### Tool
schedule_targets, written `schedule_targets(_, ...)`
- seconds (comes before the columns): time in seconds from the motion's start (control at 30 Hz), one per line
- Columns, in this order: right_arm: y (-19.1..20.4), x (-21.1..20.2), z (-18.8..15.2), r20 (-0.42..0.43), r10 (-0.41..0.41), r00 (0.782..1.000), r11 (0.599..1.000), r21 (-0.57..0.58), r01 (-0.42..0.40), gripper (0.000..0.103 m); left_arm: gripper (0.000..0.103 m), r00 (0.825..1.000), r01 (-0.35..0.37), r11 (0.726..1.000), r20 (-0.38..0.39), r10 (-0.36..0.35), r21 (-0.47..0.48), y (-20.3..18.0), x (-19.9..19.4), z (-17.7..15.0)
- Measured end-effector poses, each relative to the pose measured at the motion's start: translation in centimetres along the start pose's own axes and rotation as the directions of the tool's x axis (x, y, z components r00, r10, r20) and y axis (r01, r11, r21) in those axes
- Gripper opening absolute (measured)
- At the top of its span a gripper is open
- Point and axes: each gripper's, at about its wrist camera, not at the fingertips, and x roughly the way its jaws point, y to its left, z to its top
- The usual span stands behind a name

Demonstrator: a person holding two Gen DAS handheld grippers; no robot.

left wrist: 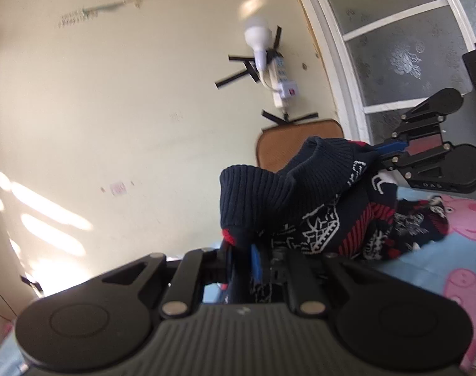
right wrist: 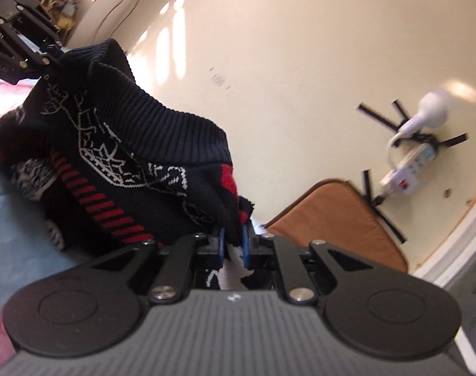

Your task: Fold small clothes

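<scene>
A small dark navy knit sweater with white and red patterns hangs lifted between both grippers above a blue cartoon-print bedsheet. My left gripper is shut on one corner of its ribbed hem, the knit pinched between the blue pads. My right gripper is shut on the other corner of the sweater. Each gripper shows in the other's view: the right gripper at the sweater's far edge, the left gripper at upper left. The garment's lower part rests bunched on the sheet.
A cream wall stands close ahead, with a bulb and power strip taped to it. A brown chair back rises behind the sweater. A white-framed frosted-glass door is at the right. The blue sheet spreads underneath.
</scene>
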Motion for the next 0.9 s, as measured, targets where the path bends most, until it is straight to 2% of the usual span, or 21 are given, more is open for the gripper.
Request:
schedule_targets(0.1, -0.5, -1.0, 2.5, 0.103, -0.138, 0.985, 0.990, 0.017, 0.137, 0.012, 0.011, 0.990, -0.103, 0.993, 0.102, 0.097, 0.051, 0.2, -0.9, 3.3)
schedule_targets(0.17, -1.6, -2.2, 4.1, 0.174, -0.240, 0.955, 0.971, 0.050, 0.235, 0.012, 0.011, 0.978, -0.149, 0.987, 0.156, 0.138, 0.063, 0.4, -1.5, 5.5)
schedule_targets(0.2, -2.2, -2.7, 5.0, 0.210, -0.284, 0.936, 0.959, 0.073, 0.274, 0.012, 0.011, 0.966, -0.184, 0.981, 0.195, 0.169, 0.064, 0.5, -2.0, 6.8)
schedule_targets(0.27, -3.5, -3.7, 6.6, 0.276, -0.354, 0.894, 0.935, 0.115, 0.335, 0.012, 0.011, 0.938, -0.251, 0.966, 0.265, 0.225, 0.068, 0.6, -2.9, 9.0)
schedule_targets(0.4, -5.6, -5.5, 10.2, 0.382, -0.447, 0.809, 0.894, 0.148, 0.424, 0.012, 0.011, 0.851, -0.386, 0.921, 0.404, 0.336, 0.048, 0.9, -5.4, 14.2)
schedule_targets(0.5, -6.7, -7.1, 12.6, 0.441, -0.480, 0.758, 0.873, 0.157, 0.462, 0.012, 0.011, 0.795, -0.444, 0.896, 0.472, 0.380, 0.026, 1.5, -7.2, 17.5)
schedule_targets(0.57, -7.5, -7.2, 13.6, 0.476, -0.503, 0.721, 0.857, 0.162, 0.490, 0.012, 0.011, 0.769, -0.473, 0.881, 0.500, 0.398, 0.026, 1.7, -8.0, 19.3)
schedule_targets(0.63, -8.8, -7.2, 14.5, 0.500, -0.512, 0.699, 0.850, 0.178, 0.495, 0.012, 0.011, 0.738, -0.515, 0.857, 0.526, 0.423, 0.033, 1.7, -8.5, 20.4)
schedule_targets(0.7, -9.6, -7.6, 15.3, 0.511, -0.514, 0.689, 0.850, 0.193, 0.490, 0.012, 0.012, 0.717, -0.544, 0.838, 0.541, 0.440, 0.041, 1.6, -8.4, 21.0)
schedule_targets(0.73, -9.7, -8.1, 15.6, 0.510, -0.513, 0.690, 0.852, 0.202, 0.484, 0.012, 0.012, 0.714, -0.553, 0.832, 0.541, 0.446, 0.045, 1.5, -8.2, 21.2)
schedule_targets(0.8, -10.2, -7.2, 15.7, 0.504, -0.502, 0.703, 0.860, 0.203, 0.468, 0.012, 0.012, 0.723, -0.556, 0.829, 0.522, 0.452, 0.052, 1.6, -7.6, 21.3)
schedule_targets(0.9, -9.5, -5.0, 15.6, 0.461, -0.463, 0.757, 0.885, 0.192, 0.425, 0.012, 0.014, 0.748, -0.565, 0.823, 0.463, 0.476, 0.068, 2.2, -5.0, 20.0)
